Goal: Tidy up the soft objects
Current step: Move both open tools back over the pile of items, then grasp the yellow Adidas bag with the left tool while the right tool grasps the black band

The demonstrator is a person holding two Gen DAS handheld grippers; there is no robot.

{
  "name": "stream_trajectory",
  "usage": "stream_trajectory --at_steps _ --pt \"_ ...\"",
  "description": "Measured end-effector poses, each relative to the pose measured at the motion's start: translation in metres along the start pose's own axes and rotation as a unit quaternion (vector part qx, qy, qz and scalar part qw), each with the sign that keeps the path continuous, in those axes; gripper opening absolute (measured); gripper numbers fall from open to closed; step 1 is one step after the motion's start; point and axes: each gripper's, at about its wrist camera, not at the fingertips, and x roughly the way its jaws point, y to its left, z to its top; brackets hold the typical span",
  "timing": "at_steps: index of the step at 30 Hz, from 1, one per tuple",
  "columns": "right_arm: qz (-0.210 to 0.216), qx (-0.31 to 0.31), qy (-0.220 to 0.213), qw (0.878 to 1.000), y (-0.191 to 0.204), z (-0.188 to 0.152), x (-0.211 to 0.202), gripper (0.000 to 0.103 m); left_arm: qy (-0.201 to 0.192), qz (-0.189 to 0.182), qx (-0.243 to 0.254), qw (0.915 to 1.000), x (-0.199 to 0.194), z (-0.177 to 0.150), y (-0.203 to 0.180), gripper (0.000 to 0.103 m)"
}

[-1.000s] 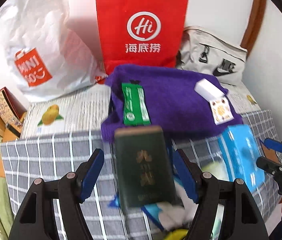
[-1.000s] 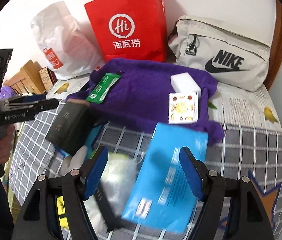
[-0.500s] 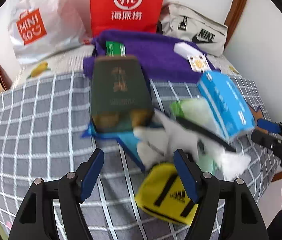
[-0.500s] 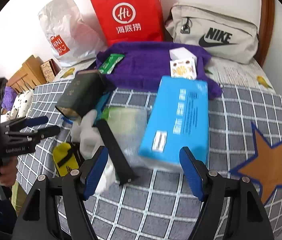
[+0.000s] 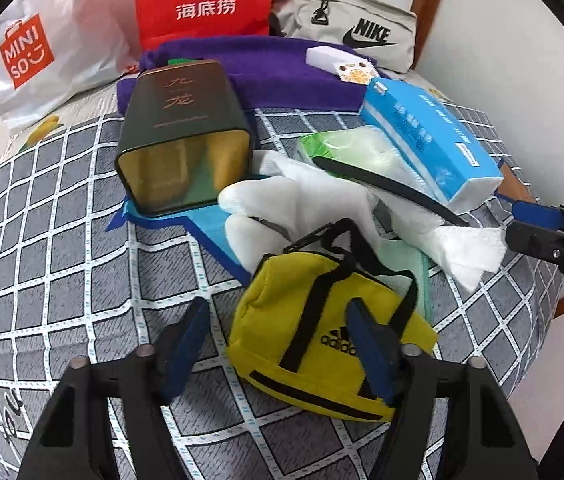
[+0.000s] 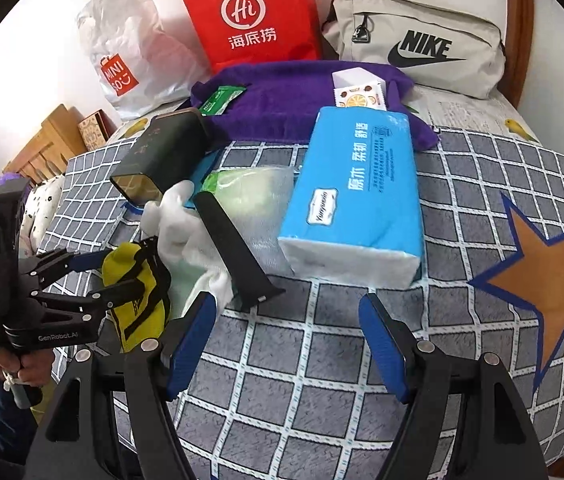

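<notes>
The yellow pouch [image 5: 322, 336] with black straps lies on the grey checked blanket [image 5: 61, 264], partly between the spread fingers of the left gripper [image 5: 282, 344], its right finger over the pouch. Beyond the fingertips lie white gloves [image 5: 294, 208], a dark tin [image 5: 185, 132] and a blue tissue pack [image 5: 430, 136]. The right gripper [image 6: 286, 344] hangs open over bare blanket, with the tissue pack just ahead. A purple towel [image 6: 282, 96] and a red bag [image 6: 249, 12] stand against the white wall.

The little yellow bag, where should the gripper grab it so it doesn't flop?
Probably grab the yellow bag by its black handle loop, coming from above. The loop stands up clear of the soft body, beside the white gloves. The open left gripper is already around the bag.
</notes>
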Motion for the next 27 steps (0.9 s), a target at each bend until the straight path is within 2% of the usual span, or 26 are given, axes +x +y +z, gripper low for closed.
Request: stream_trajectory --at_steps 1,2,4,5,7,8,9,14,18,21,22,26,27 --pt "-0.001 0.001 0.000 1.000 -0.001 -0.002 -0.001 0.074 -0.001 -0.011 -0.004 0.9999 -0.001 0.000 0.001 0.050" --pt "-0.002 0.001 0.001 1.000 -0.002 -0.003 -0.001 0.074 -0.004 -0.009 -0.010 0.9999 -0.002 0.000 0.002 0.048" --pt "-0.004 0.001 0.002 1.000 -0.004 -0.005 -0.002 0.074 -0.010 -0.002 -0.012 0.9999 -0.005 -0.001 0.003 0.039" --pt "-0.005 0.001 0.003 1.000 -0.005 -0.006 -0.001 0.074 -0.010 -0.006 -0.016 0.9998 -0.007 -0.002 0.005 0.038" --pt "-0.004 0.003 0.004 1.000 -0.006 -0.006 0.000 0.074 -0.014 -0.011 -0.025 0.9995 -0.012 -0.003 0.009 0.026" --pt "-0.002 0.003 0.004 1.000 -0.006 -0.006 0.000 0.074 -0.017 -0.015 -0.030 0.9993 -0.015 -0.004 0.012 0.025" --pt "0.000 0.003 0.004 1.000 -0.005 -0.005 0.001 0.074 -0.019 -0.018 -0.033 0.9991 -0.018 -0.004 0.015 0.019" --pt "0.004 -0.006 0.007 1.000 -0.001 -0.004 0.006 0.074 -0.027 -0.020 -0.053 0.9980 -0.028 -0.008 0.026 0.018" --pt "0.008 -0.010 0.013 1.000 0.004 -0.004 0.011 0.074 -0.018 -0.022 -0.046 0.9985 -0.020 -0.009 0.024 0.018" --pt "0.008 -0.014 0.016 1.000 0.006 -0.006 0.013 0.074 -0.014 -0.017 -0.050 0.9985 -0.012 -0.009 0.024 0.033" --pt "0.008 -0.014 0.016 1.000 0.006 -0.006 0.013 0.074 -0.017 -0.018 -0.054 0.9982 -0.010 -0.010 0.025 0.033" --pt "0.009 -0.014 0.013 1.000 0.007 -0.007 0.011 0.074 -0.027 -0.031 -0.065 0.9971 -0.007 -0.010 0.029 0.032" --pt "0.011 -0.013 0.012 1.000 0.008 -0.007 0.011 0.074 -0.029 -0.035 -0.060 0.9971 -0.007 -0.010 0.029 0.024"
